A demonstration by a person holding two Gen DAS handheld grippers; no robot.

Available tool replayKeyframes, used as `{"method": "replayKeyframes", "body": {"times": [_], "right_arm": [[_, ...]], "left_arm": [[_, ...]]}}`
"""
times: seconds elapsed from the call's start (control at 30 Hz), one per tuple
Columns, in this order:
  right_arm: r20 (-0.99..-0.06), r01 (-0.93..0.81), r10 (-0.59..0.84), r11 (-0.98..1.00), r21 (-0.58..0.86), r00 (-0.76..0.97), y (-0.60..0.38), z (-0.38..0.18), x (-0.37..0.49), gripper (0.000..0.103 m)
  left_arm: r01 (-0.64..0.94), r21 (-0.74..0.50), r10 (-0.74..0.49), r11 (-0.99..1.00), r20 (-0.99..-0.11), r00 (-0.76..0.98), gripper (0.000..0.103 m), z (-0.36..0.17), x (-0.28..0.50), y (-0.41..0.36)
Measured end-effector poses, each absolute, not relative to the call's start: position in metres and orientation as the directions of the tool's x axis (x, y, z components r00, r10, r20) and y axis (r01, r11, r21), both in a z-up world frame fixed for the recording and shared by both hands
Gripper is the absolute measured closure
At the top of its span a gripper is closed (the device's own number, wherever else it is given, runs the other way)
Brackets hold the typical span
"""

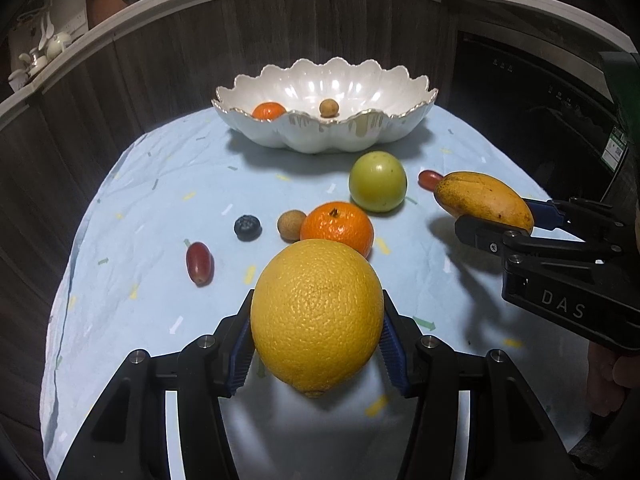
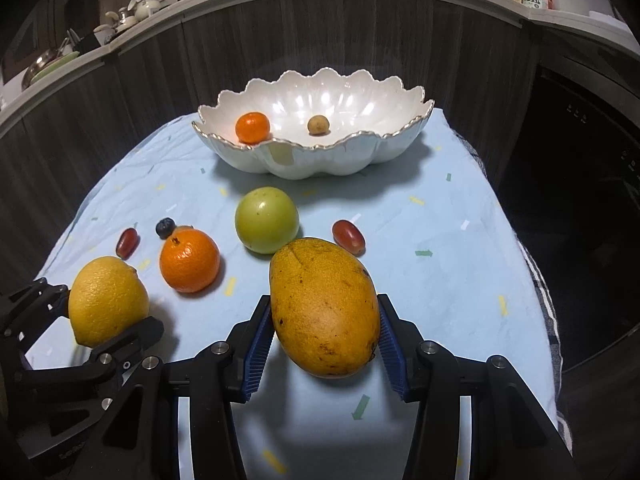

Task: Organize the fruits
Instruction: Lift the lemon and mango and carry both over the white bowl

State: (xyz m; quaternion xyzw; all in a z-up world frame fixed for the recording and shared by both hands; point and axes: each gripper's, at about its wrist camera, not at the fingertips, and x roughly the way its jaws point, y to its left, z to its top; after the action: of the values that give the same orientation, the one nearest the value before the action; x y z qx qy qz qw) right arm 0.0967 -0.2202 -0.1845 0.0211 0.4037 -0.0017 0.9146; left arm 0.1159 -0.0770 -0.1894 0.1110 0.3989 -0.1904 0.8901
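Note:
My left gripper (image 1: 318, 320) is shut on a large yellow citrus fruit (image 1: 316, 312), its blue pads pressed on both sides. Across the cloth, my right gripper (image 2: 324, 312) is shut on a yellow-orange mango (image 2: 324, 308), which casts a shadow on the cloth below it. At the back stands a white scalloped bowl (image 1: 280, 132) with a small tangerine (image 1: 269, 110) and a longan (image 1: 329, 107) inside. Loose on the blue cloth lie a green apple (image 1: 377, 181), a tangerine (image 1: 337, 226), a longan (image 1: 291, 225), a blueberry (image 1: 247, 227) and two red grapes (image 1: 199, 262), (image 1: 429, 179).
The light blue cloth (image 2: 440, 280) covers a small round table in front of dark wood cabinet fronts (image 2: 120, 80). A dark appliance door (image 2: 580, 200) is at the right. A counter above holds bottles and cookware. A hand shows at the right edge of the left wrist view.

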Motion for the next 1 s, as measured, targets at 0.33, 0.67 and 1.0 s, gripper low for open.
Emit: {"method": "replayKeyframes", "body": {"times": [0.33, 0.67, 1.0], "right_arm": [[-0.692, 0.030, 0.011, 0.998, 0.047, 0.722, -0.222, -0.175, 0.095, 0.053], [-0.668, 0.041, 0.004, 0.998, 0.051, 0.744, -0.226, -0.161, 0.098, 0.053], [-0.634, 0.054, -0.010, 0.997, 0.050, 0.774, -0.233, -0.145, 0.107, 0.053]], "left_arm": [[0.420, 0.050, -0.253, 0.906, -0.732, 0.633, 0.050, -0.173, 0.118, -0.077], [0.405, 0.051, -0.248, 0.913, -0.718, 0.651, 0.050, -0.157, 0.129, -0.078], [0.387, 0.054, -0.243, 0.921, -0.694, 0.677, 0.050, -0.140, 0.148, -0.081]]}}
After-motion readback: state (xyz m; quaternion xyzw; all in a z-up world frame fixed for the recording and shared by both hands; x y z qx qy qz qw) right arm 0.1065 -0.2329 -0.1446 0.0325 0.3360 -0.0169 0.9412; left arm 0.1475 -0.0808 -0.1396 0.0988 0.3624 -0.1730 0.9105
